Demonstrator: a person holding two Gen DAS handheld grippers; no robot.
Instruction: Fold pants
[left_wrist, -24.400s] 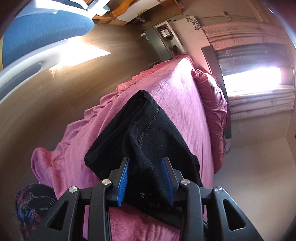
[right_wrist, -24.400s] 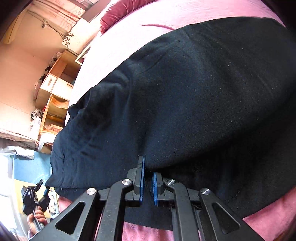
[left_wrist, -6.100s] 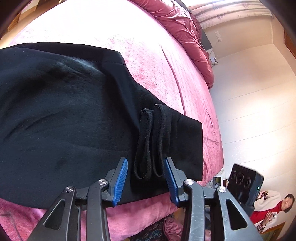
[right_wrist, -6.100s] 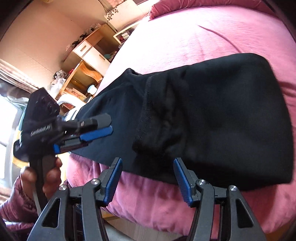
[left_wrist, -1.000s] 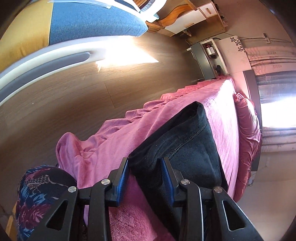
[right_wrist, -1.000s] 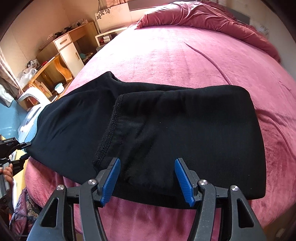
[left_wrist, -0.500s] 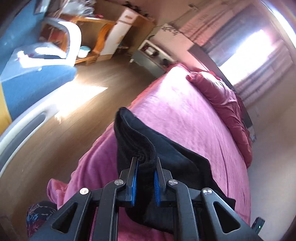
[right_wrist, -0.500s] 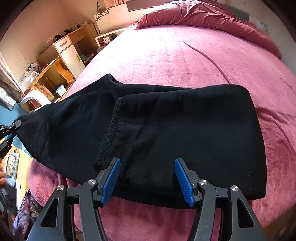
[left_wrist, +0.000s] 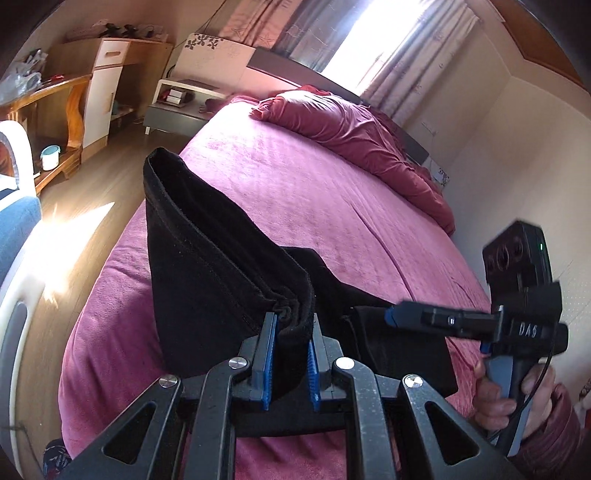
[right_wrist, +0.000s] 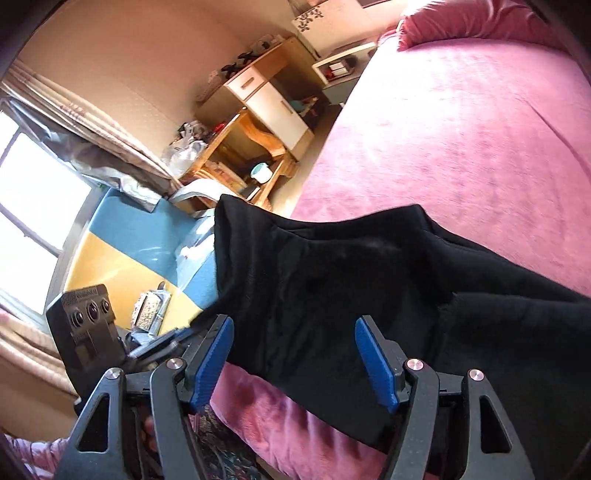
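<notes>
Black pants (left_wrist: 207, 266) lie partly folded on a pink bed (left_wrist: 317, 192). My left gripper (left_wrist: 290, 343) is shut on the bunched waist end of the pants and holds it lifted off the bed, so the cloth stands up in a ridge. In the right wrist view the pants (right_wrist: 332, 280) rise to the left where they are held. My right gripper (right_wrist: 295, 354) is open, its blue pads either side of the lifted cloth near the bed's front edge. It also shows in the left wrist view (left_wrist: 406, 317), over the folded leg part.
A crumpled red duvet (left_wrist: 354, 129) lies at the head of the bed. A grey nightstand (left_wrist: 177, 107) and a wooden desk with white drawers (right_wrist: 266, 107) stand past the bed's left side. A blue and yellow mat (right_wrist: 122, 251) lies on the floor.
My left gripper has lifted the pinched waist end higher and swung toward the bed. My right gripper has moved left toward the raised cloth, still open.
</notes>
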